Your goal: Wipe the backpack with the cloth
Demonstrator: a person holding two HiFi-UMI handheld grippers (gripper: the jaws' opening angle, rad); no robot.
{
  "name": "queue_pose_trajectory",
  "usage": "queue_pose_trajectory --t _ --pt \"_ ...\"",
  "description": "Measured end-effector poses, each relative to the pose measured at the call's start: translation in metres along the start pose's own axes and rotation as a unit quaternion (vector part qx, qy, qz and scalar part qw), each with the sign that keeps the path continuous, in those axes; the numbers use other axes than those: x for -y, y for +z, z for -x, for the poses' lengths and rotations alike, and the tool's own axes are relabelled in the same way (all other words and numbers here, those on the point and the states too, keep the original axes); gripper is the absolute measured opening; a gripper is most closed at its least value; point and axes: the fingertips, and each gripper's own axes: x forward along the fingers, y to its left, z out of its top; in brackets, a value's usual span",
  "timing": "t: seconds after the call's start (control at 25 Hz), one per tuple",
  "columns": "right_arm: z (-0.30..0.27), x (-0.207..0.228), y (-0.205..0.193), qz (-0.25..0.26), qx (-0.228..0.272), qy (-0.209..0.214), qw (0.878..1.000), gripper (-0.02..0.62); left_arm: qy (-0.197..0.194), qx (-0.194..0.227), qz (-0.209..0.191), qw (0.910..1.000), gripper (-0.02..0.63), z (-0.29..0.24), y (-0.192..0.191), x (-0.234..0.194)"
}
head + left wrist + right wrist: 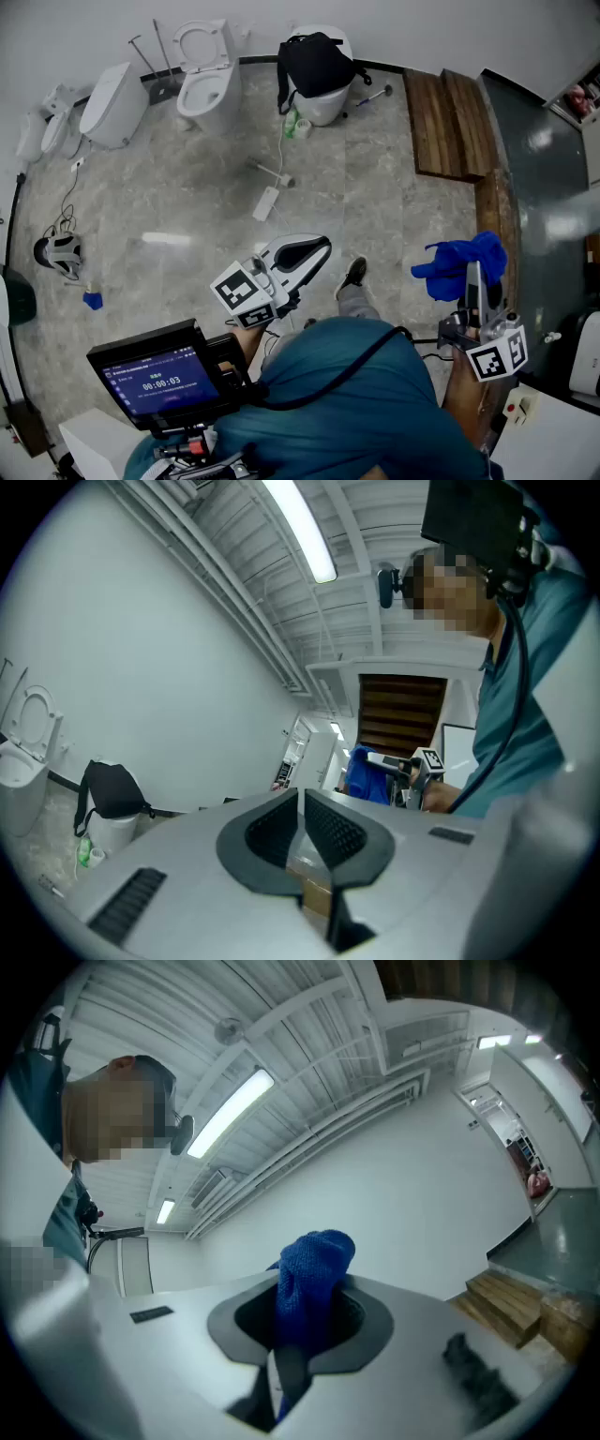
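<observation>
The black backpack point(317, 61) lies draped over a white fixture at the far wall, well ahead of both grippers; it also shows small in the left gripper view point(112, 794). My right gripper point(472, 274) is shut on a bunched blue cloth point(464, 262), which sticks up between its pads in the right gripper view point(314, 1283). My left gripper point(322, 247) is raised in front of me with its jaws together and nothing between them point(301, 799). From the left gripper view, the blue cloth point(364, 772) sits off to the right.
A white toilet point(208, 70) and another white fixture point(112, 103) stand at the far left wall. Wooden steps point(450, 122) rise at the right. A power strip point(267, 202), a green bottle point(295, 127) and a headset point(58, 253) lie on the grey floor.
</observation>
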Motion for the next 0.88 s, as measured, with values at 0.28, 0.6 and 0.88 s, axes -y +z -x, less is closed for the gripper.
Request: queue_pose_trajectory --t 0.28,0.6,0.88 --pt "-0.051 0.03 0.01 -0.006 -0.035 0.055 0.998 0.051 0.029 -0.007 0.013 0.9995 0.028 -0.033 0.001 -0.013" --pt "-0.237 0.14 -0.008 -0.038 -0.067 0.138 0.987 0.051 0.066 -0.013 0.008 0.9977 0.028 -0.156 0.03 -0.138" --pt "-0.331 0.146 -0.045 -0.048 -0.113 0.178 0.976 0.051 0.108 0.008 -0.006 0.9941 0.028 -0.16 0.057 -0.226"
